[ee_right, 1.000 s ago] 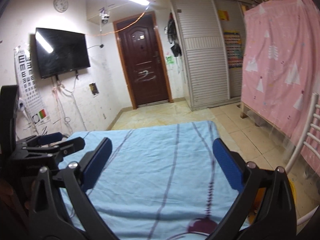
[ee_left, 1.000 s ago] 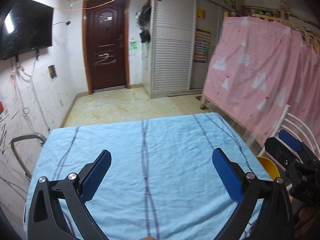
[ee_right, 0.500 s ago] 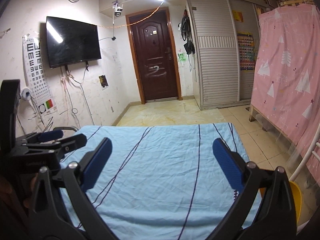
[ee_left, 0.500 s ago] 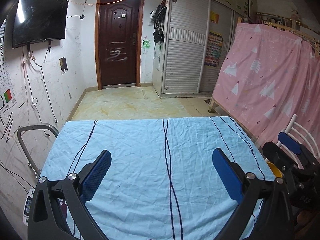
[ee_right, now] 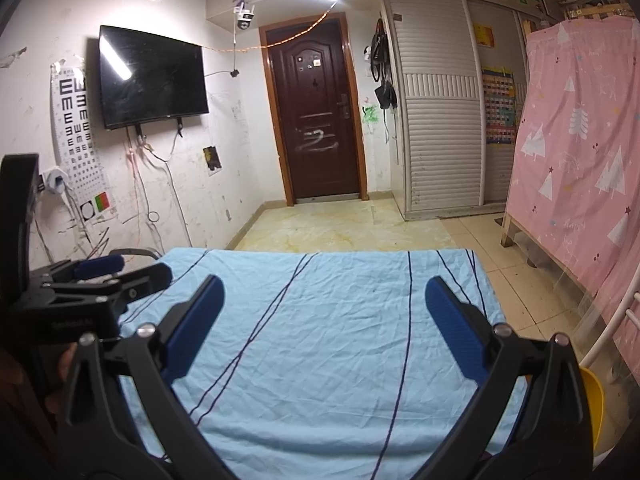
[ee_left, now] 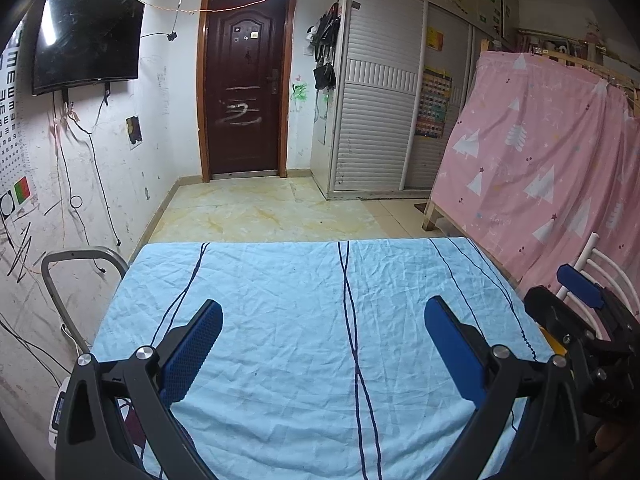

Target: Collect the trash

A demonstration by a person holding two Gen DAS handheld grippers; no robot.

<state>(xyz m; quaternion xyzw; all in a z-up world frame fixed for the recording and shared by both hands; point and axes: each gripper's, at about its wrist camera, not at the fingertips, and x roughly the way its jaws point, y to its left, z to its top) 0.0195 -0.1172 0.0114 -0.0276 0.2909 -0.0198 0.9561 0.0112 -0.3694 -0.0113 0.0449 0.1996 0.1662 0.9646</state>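
A table covered with a light blue cloth with dark stripes (ee_left: 304, 320) fills the lower half of both views (ee_right: 340, 320). I see no trash on the cloth. My left gripper (ee_left: 322, 344) is open and empty above the near part of the table. My right gripper (ee_right: 324, 332) is open and empty, held to the right of the left one. The right gripper's body shows at the right edge of the left wrist view (ee_left: 592, 328). The left gripper's body shows at the left of the right wrist view (ee_right: 80, 292).
A yellow container (ee_right: 592, 404) sits by the table's right side, next to a white chair (ee_left: 600, 264). A pink curtain (ee_left: 540, 168) covers a frame on the right. A metal frame (ee_left: 68, 276) stands at the table's left. A brown door (ee_left: 244, 92) and tiled floor lie beyond.
Both grippers have tilted upward and pulled back, so more of the room, wall and door shows. Both stay open and empty.
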